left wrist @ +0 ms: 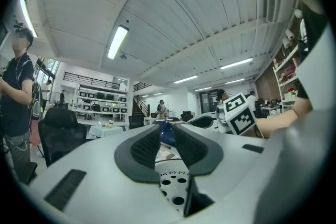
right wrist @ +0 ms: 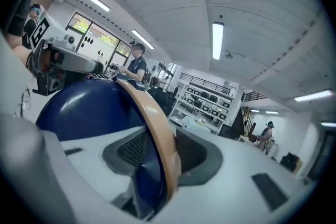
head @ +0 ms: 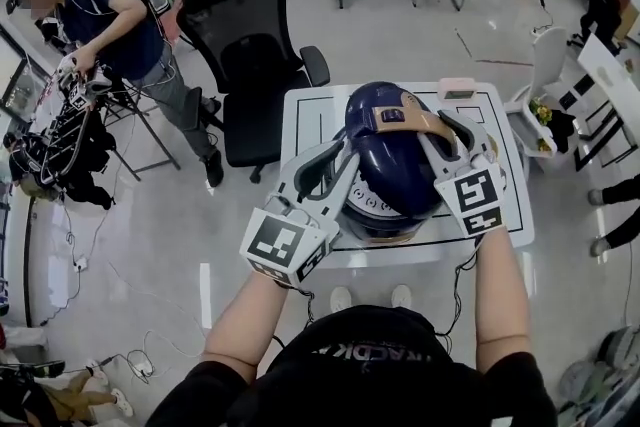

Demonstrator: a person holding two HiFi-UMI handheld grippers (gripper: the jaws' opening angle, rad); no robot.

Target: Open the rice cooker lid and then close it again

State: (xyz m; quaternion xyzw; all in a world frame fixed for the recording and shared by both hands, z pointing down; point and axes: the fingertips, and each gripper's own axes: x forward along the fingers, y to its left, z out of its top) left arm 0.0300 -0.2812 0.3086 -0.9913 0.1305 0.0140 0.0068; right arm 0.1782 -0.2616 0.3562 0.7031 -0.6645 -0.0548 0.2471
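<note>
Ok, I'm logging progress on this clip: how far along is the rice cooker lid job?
Opening looks well along: the blue lid stands tilted up, its holed inner plate showing. In hand: the right gripper is clamped on the lid's tan handle; the left gripper, jaws nearly together, sits at the lid's left edge, grip unclear. Left: closing the lid again.

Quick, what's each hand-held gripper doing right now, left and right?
Left hand-held gripper: nearly closed at the edge of the blue lid; grip cannot be told.
Right hand-held gripper: closed on the tan handle.
</note>
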